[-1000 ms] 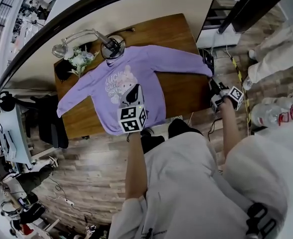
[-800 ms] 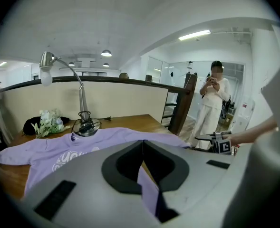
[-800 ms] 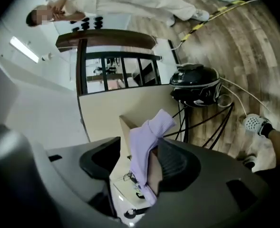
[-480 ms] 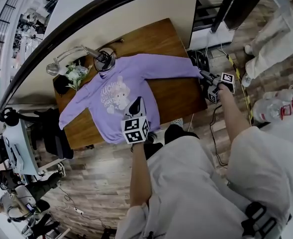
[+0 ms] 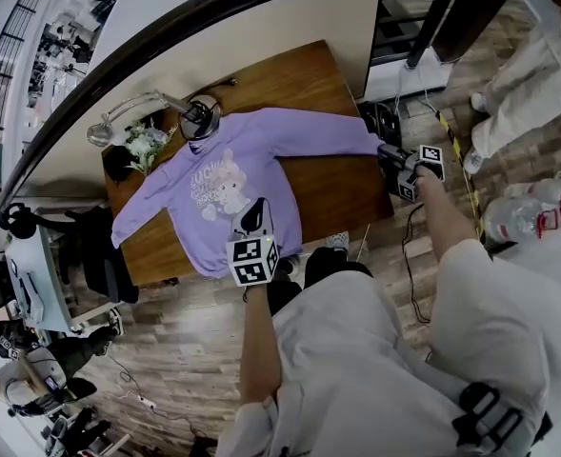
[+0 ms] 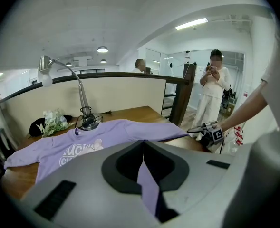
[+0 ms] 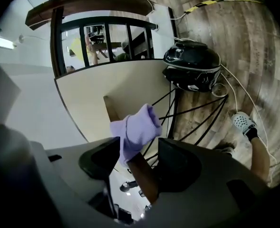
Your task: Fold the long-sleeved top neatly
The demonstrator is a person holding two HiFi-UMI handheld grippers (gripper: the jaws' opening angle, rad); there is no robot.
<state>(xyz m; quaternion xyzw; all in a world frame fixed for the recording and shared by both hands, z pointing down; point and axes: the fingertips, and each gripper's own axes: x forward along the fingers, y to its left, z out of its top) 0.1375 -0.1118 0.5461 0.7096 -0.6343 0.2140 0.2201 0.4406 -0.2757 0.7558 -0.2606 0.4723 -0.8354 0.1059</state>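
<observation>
The wooden table [image 5: 342,187] carries the purple top [image 5: 232,160], spread flat and face up. Its collar is at the far edge by the base of the lamp [image 5: 200,118] and its hem runs along the near edge. 1 sleeve reaches the left corner and the other reaches the right edge. A small bunch of flowers [image 5: 145,144] sits at the far left corner, just beside the shoulder.

The left gripper [image 5: 251,219] is clamped tight on the hem at the near edge, with a strip of purple cloth pinched between its 2 jaws. The right gripper [image 5: 387,154] is at the right edge with its jaws apart. They have just been closing a little, and the cuff [image 7: 135,127] sits between them, not yet squeezed, with the tabletop's edge close beneath it.

The step looks to be taking that sleeve to fold it across the body. To do it well, the jaws should bite cloth only: both layers of the cuff and no wood. The sleeve should then be lifted just clear of the tabletop and carried straight toward the middle, with the hem grip stopping the body from sliding.
</observation>
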